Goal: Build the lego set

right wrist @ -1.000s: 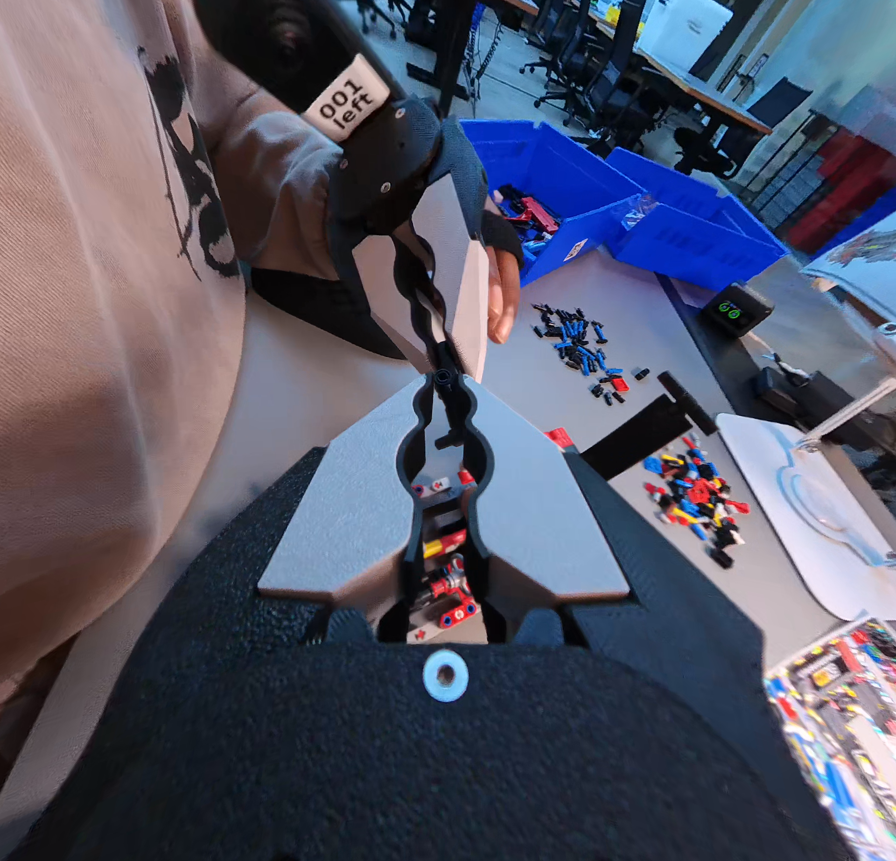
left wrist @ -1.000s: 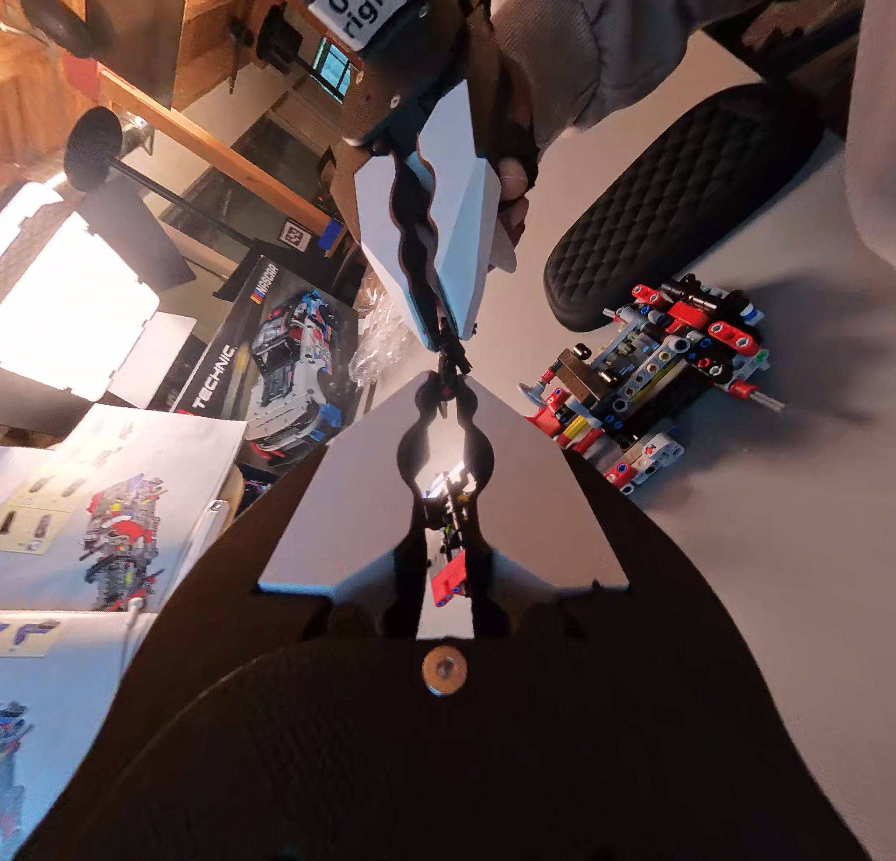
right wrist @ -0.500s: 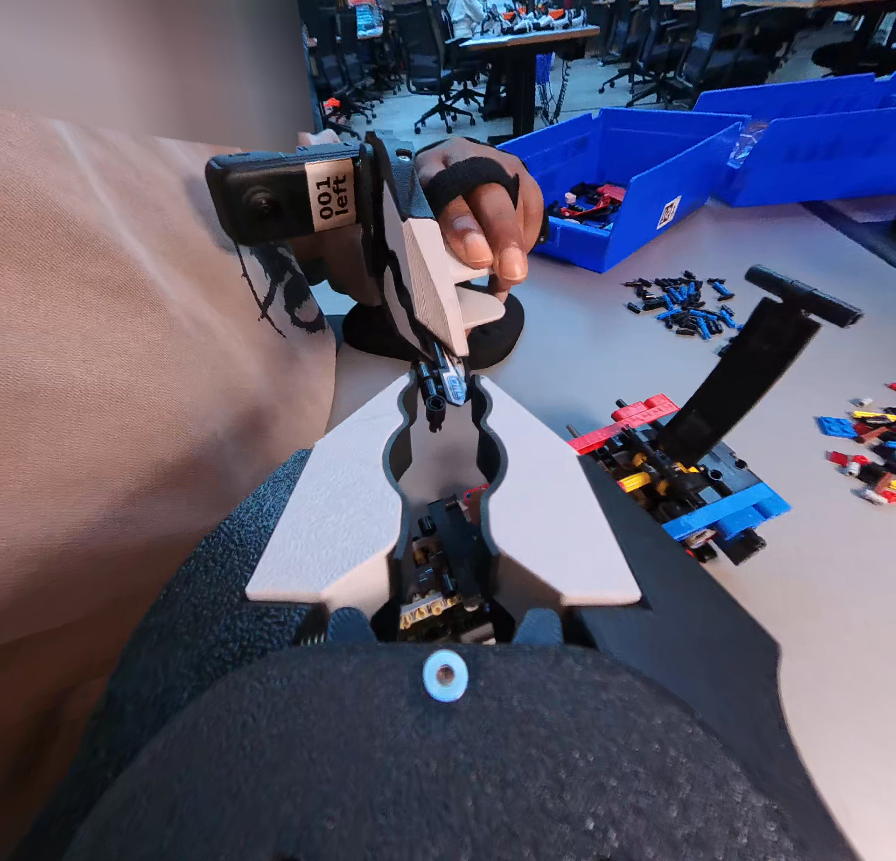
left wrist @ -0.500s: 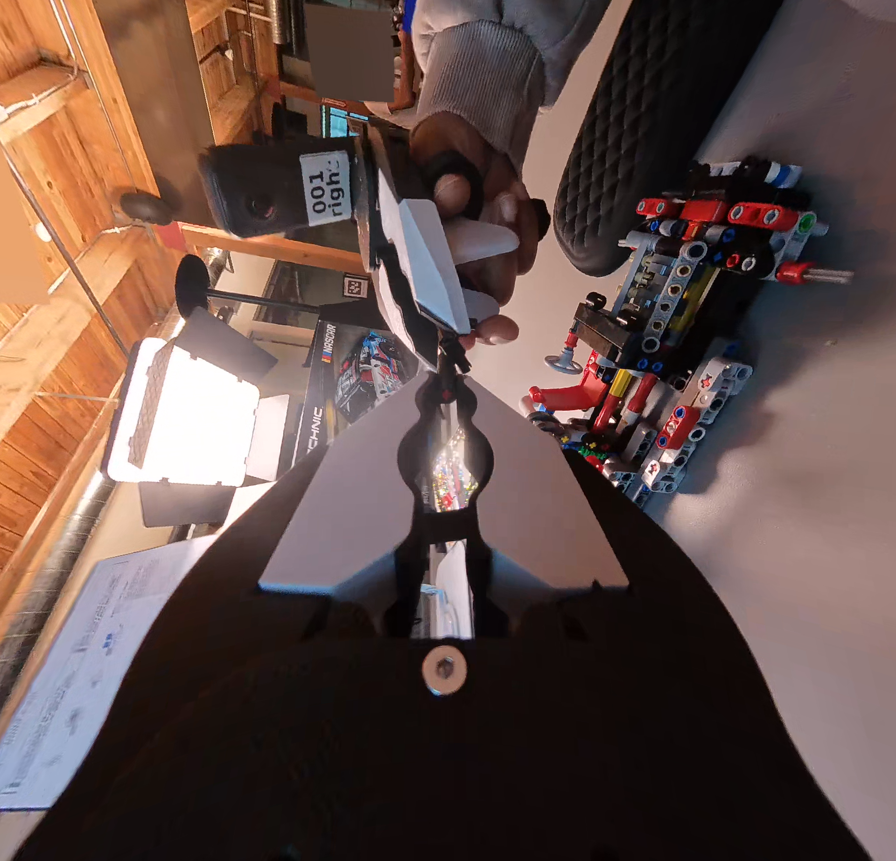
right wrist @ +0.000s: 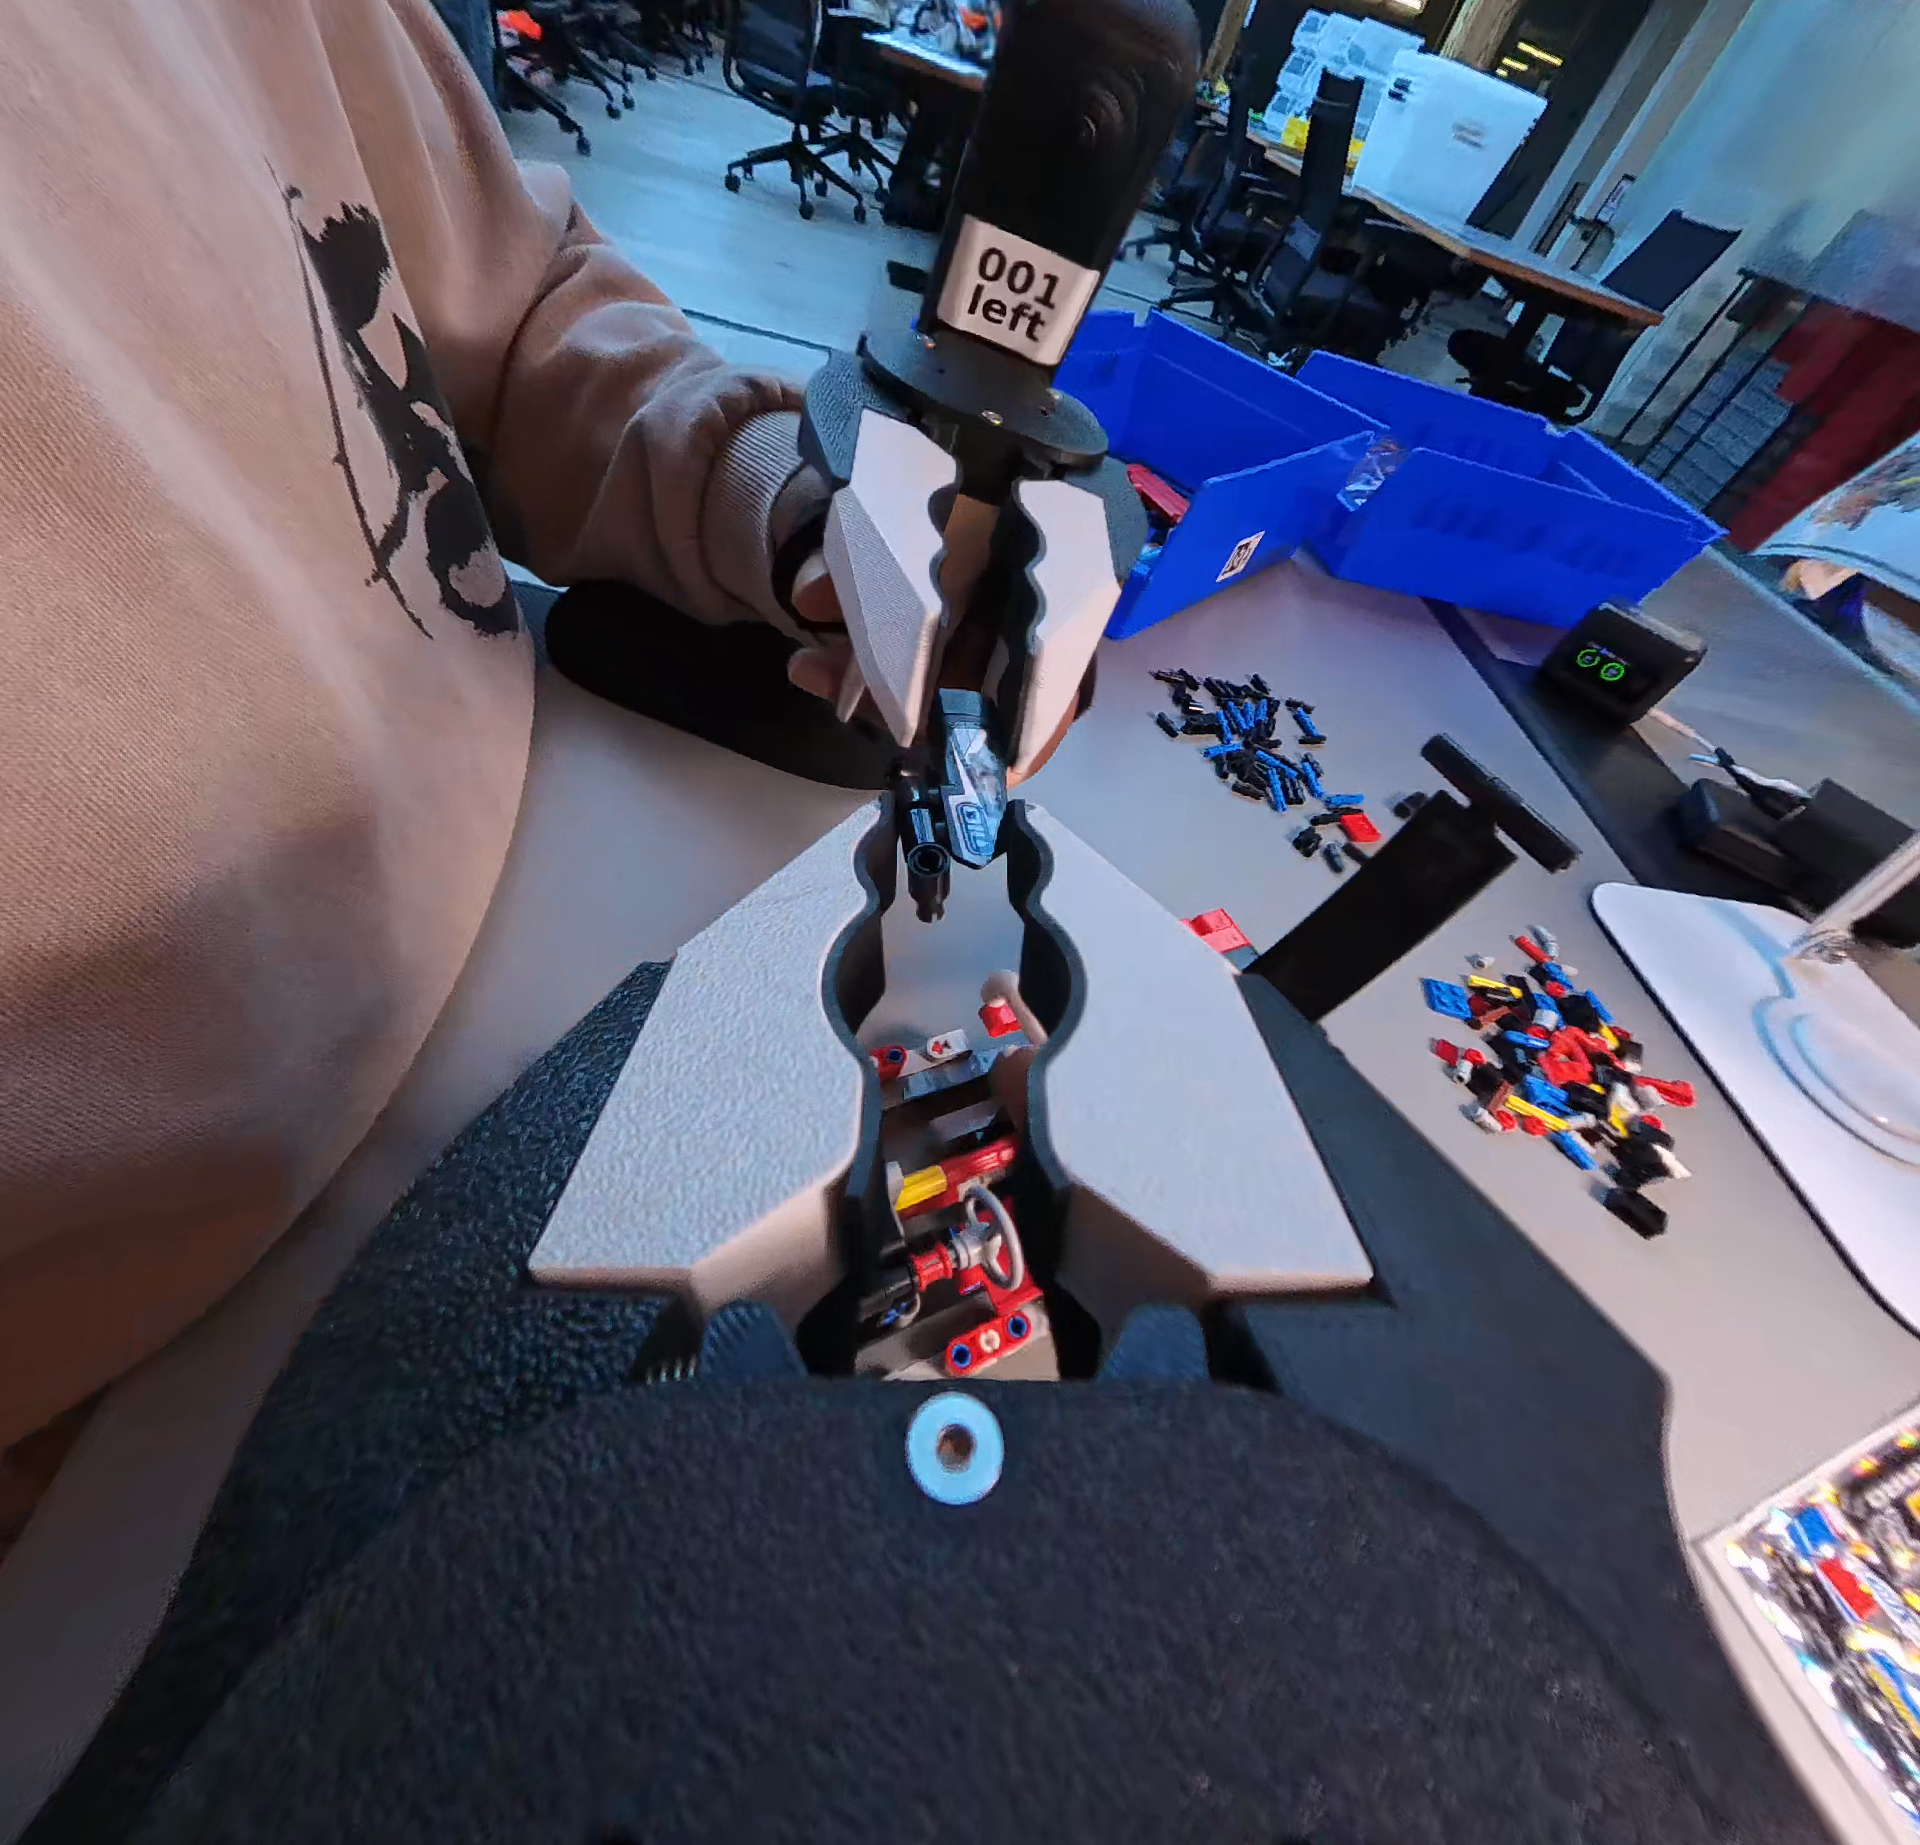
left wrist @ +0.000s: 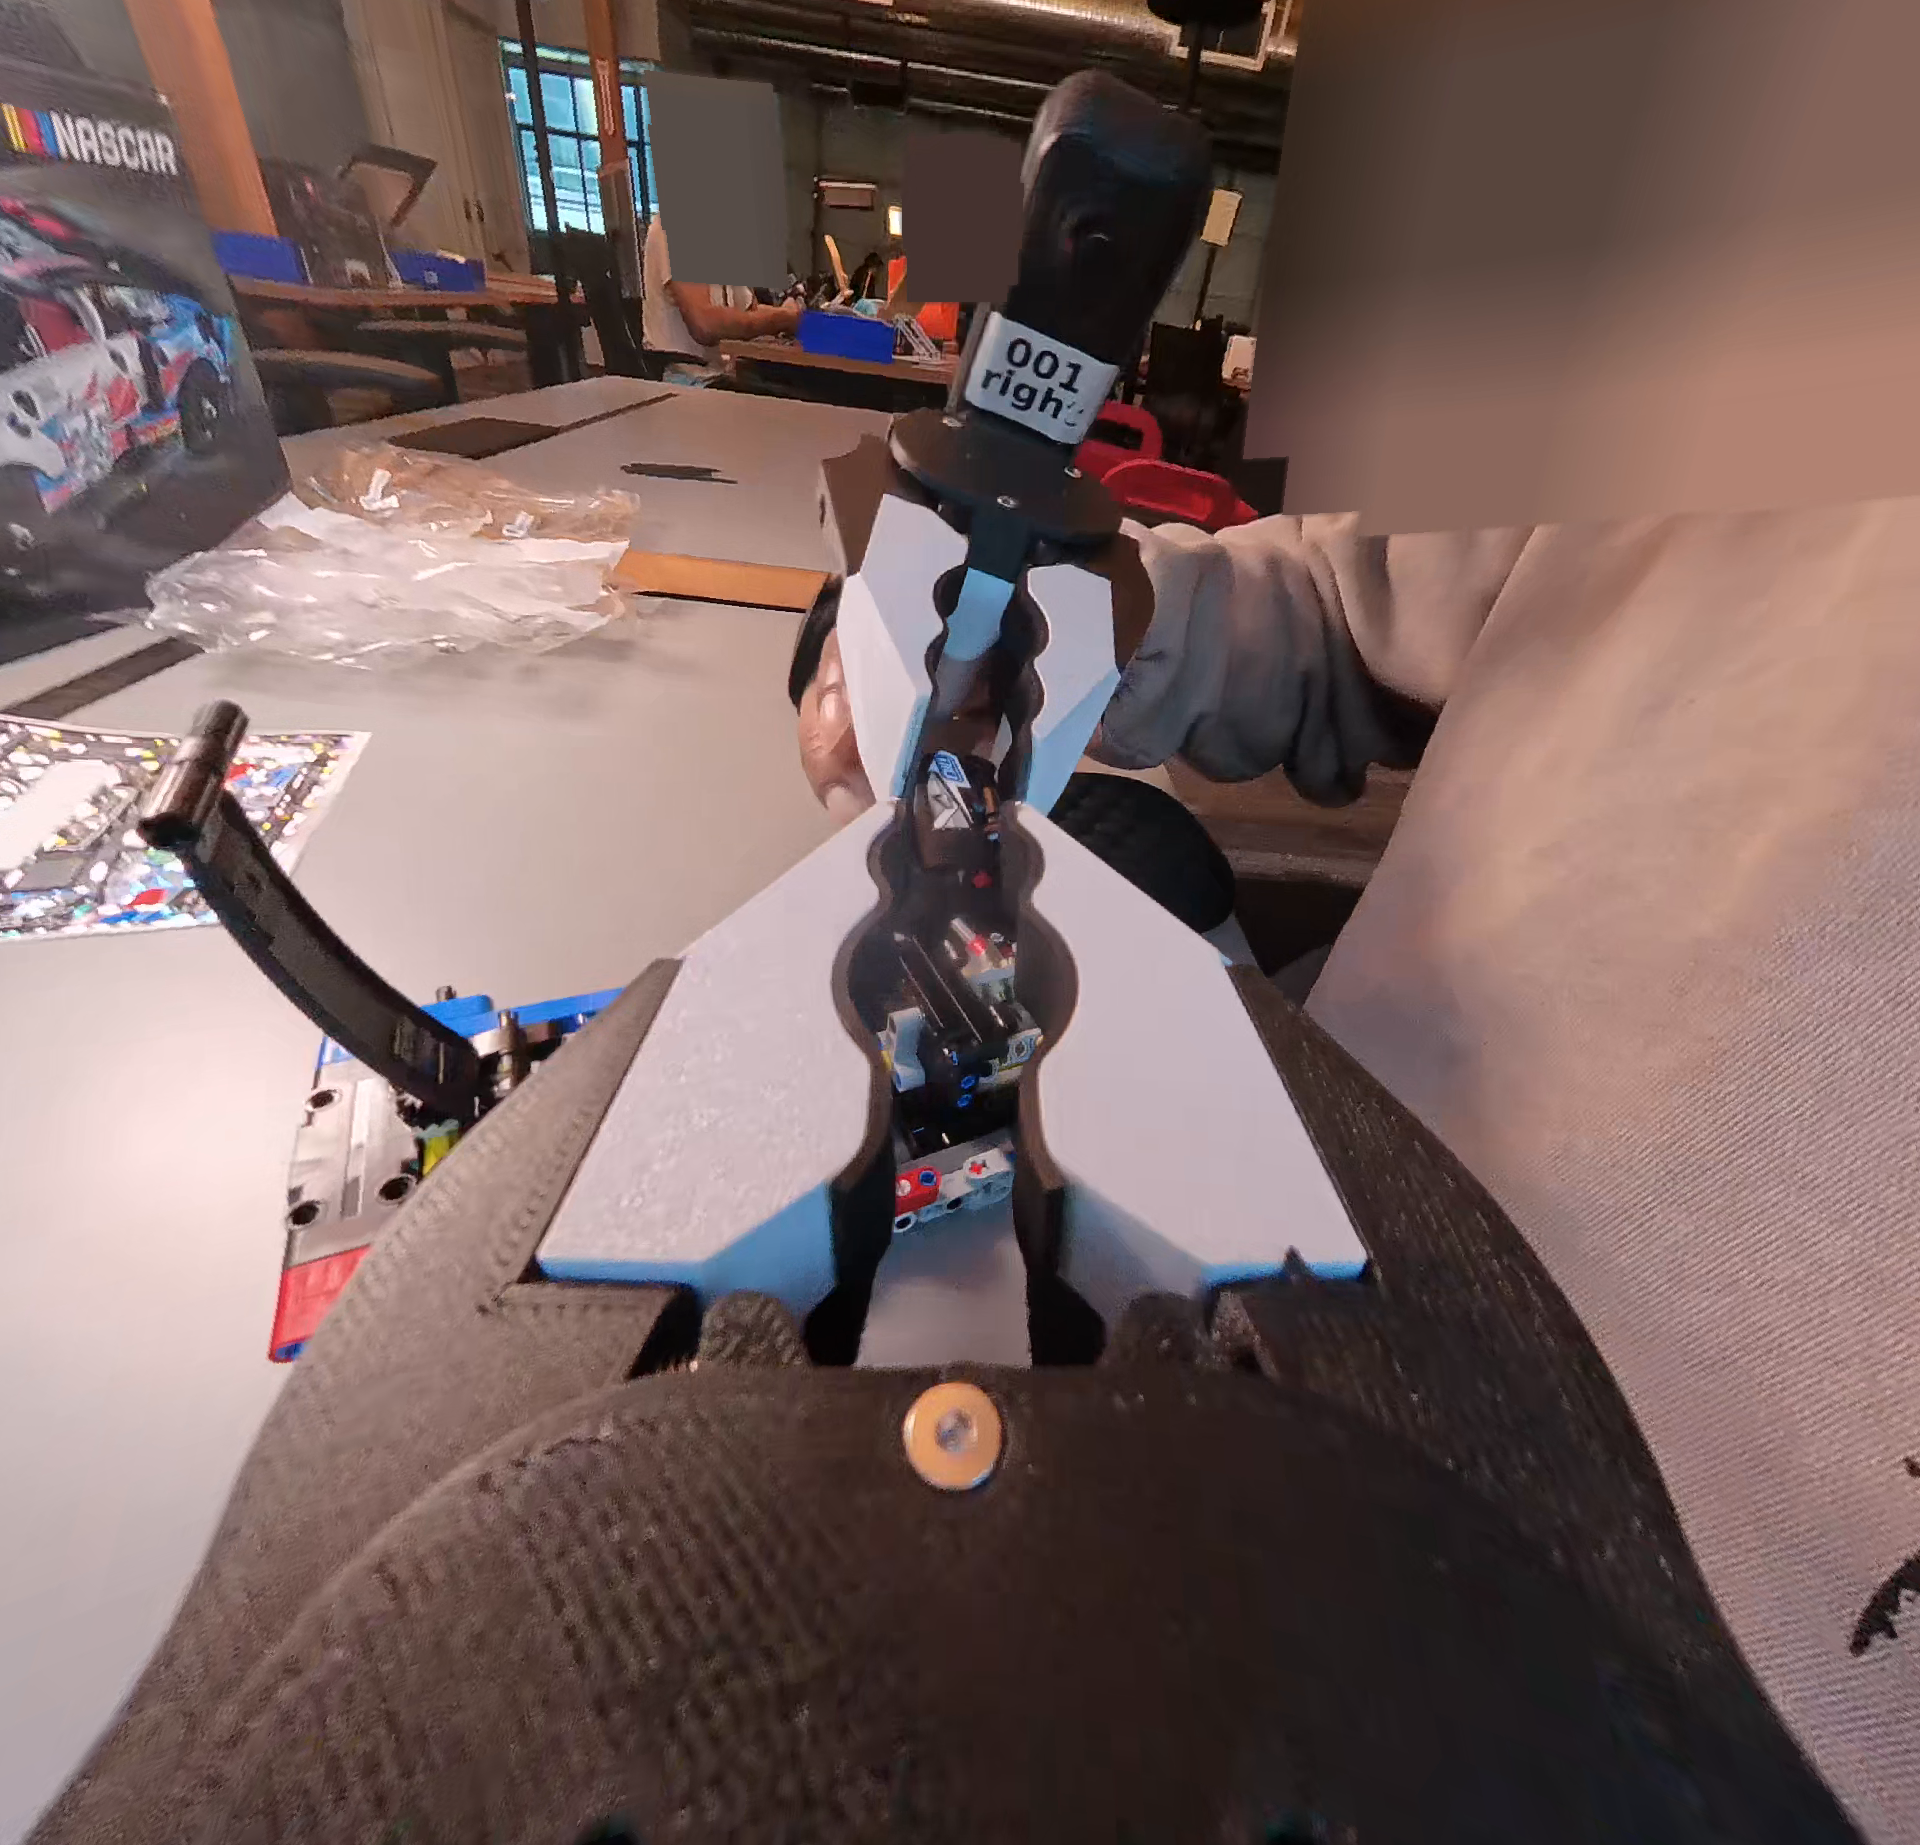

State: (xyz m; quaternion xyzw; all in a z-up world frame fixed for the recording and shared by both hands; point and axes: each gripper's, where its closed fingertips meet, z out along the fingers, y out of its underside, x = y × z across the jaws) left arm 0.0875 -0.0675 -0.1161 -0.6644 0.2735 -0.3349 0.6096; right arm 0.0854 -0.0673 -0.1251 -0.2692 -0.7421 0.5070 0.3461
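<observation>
My left gripper (left wrist: 958, 810) and right gripper (right wrist: 953, 821) meet tip to tip above the table. A small black piece with a blue and white sticker (right wrist: 968, 793) sits between them, with a black pin (right wrist: 923, 855) stuck in its side. The left gripper (right wrist: 961, 741) is shut on the piece's upper end. The right gripper's jaws stand a little apart around its lower end. The piece also shows in the left wrist view (left wrist: 948, 803), in front of the right gripper (left wrist: 966, 772). Below, through the jaws, lies the part-built car chassis (right wrist: 956, 1224), also in the left wrist view (left wrist: 951, 1032).
A blue and black sub-assembly (left wrist: 353, 1109) with a long black bar (right wrist: 1392, 891) lies on the grey table. Loose coloured pieces (right wrist: 1558, 1068), black and blue pins (right wrist: 1247, 735), blue bins (right wrist: 1455, 517), a sticker sheet (left wrist: 104, 839), plastic bags (left wrist: 395, 569) and the set's box (left wrist: 104, 289) stand around. A black wrist pad (right wrist: 675, 652) is near the person. Both grippers' tips are close together, under 4 cm apart.
Both grippers have swung round and now face each other upright. The right gripper, shut on the black pin a second ago, has opened. The pin now sits in the stickered piece.
</observation>
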